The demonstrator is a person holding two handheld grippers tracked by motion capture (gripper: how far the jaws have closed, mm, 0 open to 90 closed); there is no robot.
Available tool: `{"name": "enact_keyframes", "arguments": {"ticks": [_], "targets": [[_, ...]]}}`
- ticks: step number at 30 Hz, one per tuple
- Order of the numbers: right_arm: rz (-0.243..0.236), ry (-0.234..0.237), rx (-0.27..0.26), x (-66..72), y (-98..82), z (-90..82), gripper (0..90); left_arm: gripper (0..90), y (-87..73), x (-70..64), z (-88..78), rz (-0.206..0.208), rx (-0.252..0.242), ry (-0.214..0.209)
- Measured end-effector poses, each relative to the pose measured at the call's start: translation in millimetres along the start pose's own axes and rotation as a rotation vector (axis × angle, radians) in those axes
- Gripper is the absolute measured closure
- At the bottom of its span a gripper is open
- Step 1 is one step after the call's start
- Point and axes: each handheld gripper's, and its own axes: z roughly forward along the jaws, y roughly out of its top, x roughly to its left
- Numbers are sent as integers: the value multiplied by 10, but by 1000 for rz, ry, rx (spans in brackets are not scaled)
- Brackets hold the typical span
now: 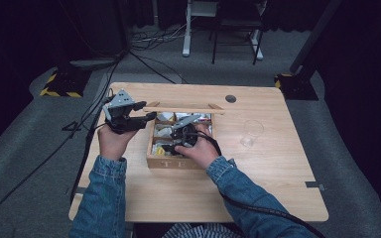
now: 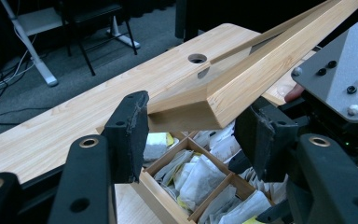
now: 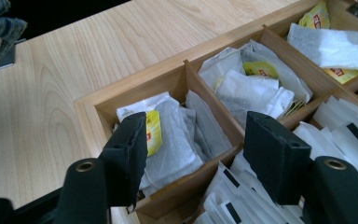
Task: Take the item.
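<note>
A wooden tea box [image 1: 178,161] sits at centre frame of the high view on the counter [image 1: 278,163]; its near wall bears raised letters, of which "T" and "E" are legible. Its hinged lid [image 1: 183,109] is raised, its long axis running left to right across the frame above the box. The left gripper [image 1: 146,112], centre left, has its jaws spread either side of the lid's left corner [image 2: 200,105]; contact cannot be confirmed. The right gripper [image 1: 171,144] is down over the compartments, jaws released, straddling a divider [image 3: 212,112]. White tea sachets [image 3: 247,93] fill the compartments; yellow tags [image 3: 153,130] carry red print, unreadable. A clear glass [image 1: 251,133] stands right of the box.
</note>
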Motion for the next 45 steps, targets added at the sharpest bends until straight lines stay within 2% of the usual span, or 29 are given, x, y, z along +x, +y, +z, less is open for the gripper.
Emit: {"name": "enact_keyframes", "arguments": {"ticks": [3, 7, 15, 16, 23, 28, 45], "targets": [[-16, 22, -8, 32, 17, 6, 424, 455, 1, 0, 0, -1, 0, 0], [-44, 39, 11, 80, 29, 61, 436, 455, 1, -1, 0, -1, 1, 1], [-75, 53, 64, 103, 36, 112, 565, 455, -1, -2, -1, 1, 2, -1], [-88, 56, 80, 113, 42, 115, 619, 455, -1, -2, -1, 1, 2, -1], [-126, 54, 104, 151, 64, 81, 811, 455, -1, -2, -1, 2, 3, -2], [-148, 53, 85, 184, 90, 30, 856, 455, -1, -2, -1, 2, 4, -2], [-167, 46, -4, 228, 187, -205, 863, 455, -2, -1, -1, 4, 4, -3]]}}
